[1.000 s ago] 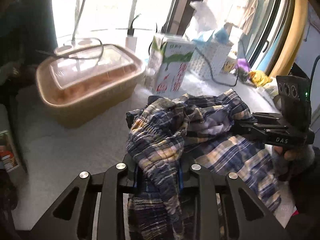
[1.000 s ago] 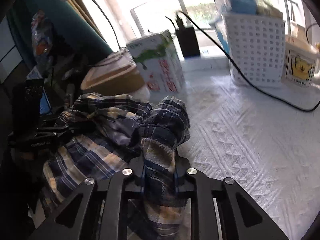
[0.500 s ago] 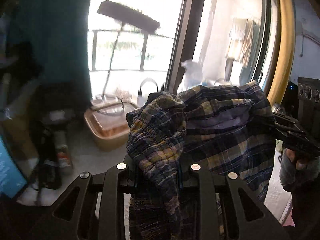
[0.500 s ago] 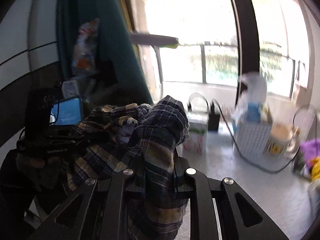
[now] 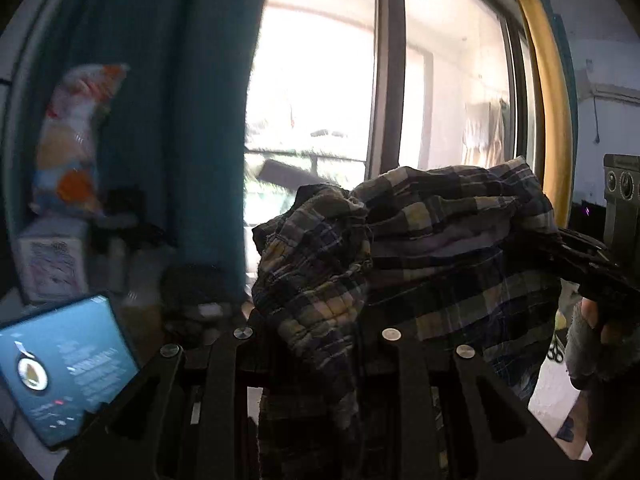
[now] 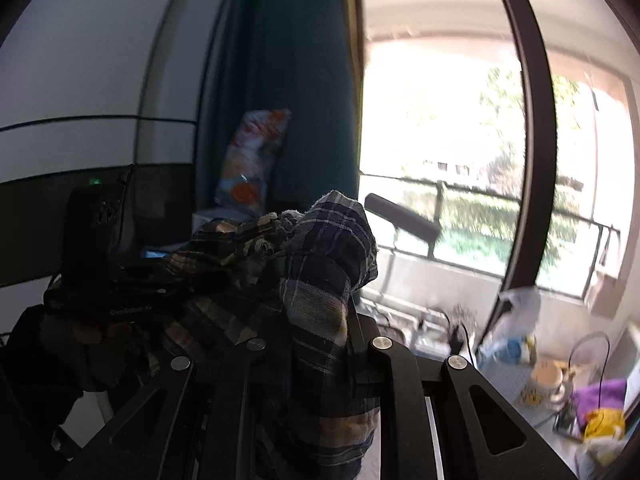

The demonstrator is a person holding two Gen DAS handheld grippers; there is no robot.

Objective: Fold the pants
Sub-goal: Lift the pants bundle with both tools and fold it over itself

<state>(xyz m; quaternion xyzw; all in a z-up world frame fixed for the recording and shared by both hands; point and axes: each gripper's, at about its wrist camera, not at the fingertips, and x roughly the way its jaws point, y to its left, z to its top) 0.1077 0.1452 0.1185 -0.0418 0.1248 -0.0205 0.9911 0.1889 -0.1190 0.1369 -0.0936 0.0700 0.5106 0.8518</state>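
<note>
A teal curtain (image 5: 176, 112) is being seen hanging beside a bright window (image 5: 316, 92), with a colourful snack bag (image 5: 76, 136) showing in front of it. A lit blue screen (image 5: 60, 364) is being shown at lower left. In the right view, a white basket (image 6: 506, 372), a yellow-printed cup (image 6: 546, 384) and purple cloth (image 6: 600, 394) are being glimpsed, blurred.

Light source: daylight through the window (image 5: 316, 92), blown out to near white in both views; strong backlight throughout. Plaid pants (image 5: 420, 256) and both gripper frames underexposed, nearly silhouetted, the weave legible only on upper folds; teal curtain (image 5: 180, 100) dim. Laptop screen (image 5: 60, 360) self-lit, blue. Motion blur on the patterned bag (image 5: 76, 140) and on clutter at the right-wrist view's lower right. Fisheye bowing of window frames; black vignette at all corners.
</note>
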